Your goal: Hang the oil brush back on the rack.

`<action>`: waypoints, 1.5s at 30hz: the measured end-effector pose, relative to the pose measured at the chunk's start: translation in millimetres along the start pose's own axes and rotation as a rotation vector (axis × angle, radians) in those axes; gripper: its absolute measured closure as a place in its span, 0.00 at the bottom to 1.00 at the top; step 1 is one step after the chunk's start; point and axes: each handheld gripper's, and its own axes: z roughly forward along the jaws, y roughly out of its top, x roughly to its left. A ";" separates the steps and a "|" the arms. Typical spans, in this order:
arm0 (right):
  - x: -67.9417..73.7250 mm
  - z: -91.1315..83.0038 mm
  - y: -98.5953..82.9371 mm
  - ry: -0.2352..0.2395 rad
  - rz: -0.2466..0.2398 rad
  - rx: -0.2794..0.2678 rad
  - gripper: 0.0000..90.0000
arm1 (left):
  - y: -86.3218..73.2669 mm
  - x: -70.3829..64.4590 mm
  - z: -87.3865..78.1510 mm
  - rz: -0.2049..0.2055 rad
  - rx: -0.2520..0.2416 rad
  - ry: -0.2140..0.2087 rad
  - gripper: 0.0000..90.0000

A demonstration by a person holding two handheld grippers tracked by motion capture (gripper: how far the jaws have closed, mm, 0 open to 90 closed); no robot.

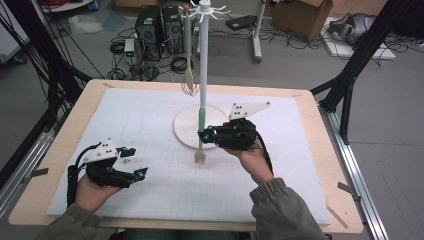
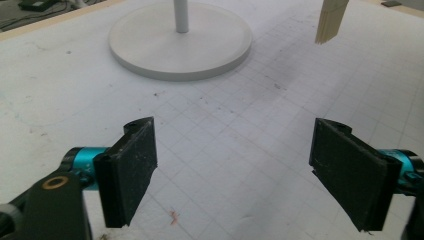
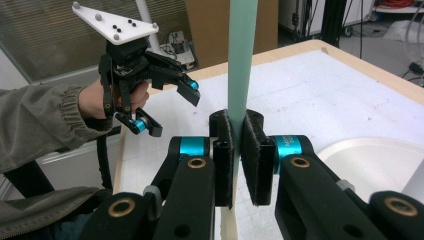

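Top of green spatula handle (image 3: 242, 55) cut off at 12 o'clock edge of right gripper view; wooden blade mostly hidden below closed pads (image 3: 224, 165), sliver showing at 6 o'clock. Upper part of spatula blade (image 2: 330, 21) cropped at 1 o'clock in left gripper view. Stand pole (image 2: 181, 15) cut at 12 o'clock there. Small debris on mat (image 2: 173, 216) too tiny to identify.

mint-green spatula handle (image 3: 242, 55) (pale wooden blade), white gridded mat (image 1: 150, 120)

White gridded mat (image 1: 150, 115), wooden table (image 1: 75, 115), perhaps a whisk (image 1: 189, 75) hanging, computer towers (image 1: 150, 25), cardboard box (image 1: 300, 15)
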 end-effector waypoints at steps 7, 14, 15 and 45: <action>-5.4 -4.4 7.2 -0.017 0.000 -0.007 0.93 | -4.5 5.1 -3.9 -0.014 0.004 0.045 0.13; -8.5 -4.9 14.5 -0.027 -0.011 -0.002 0.93 | -6.5 8.6 -7.5 -0.028 -0.001 0.075 0.08; -8.8 -5.2 15.5 -0.029 -0.015 -0.001 0.93 | -7.0 9.4 -7.2 -0.032 0.001 0.075 0.07; -22.3 -8.5 59.8 -0.060 -0.050 0.003 0.93 | -14.2 13.9 -18.8 -0.053 -0.012 0.122 0.02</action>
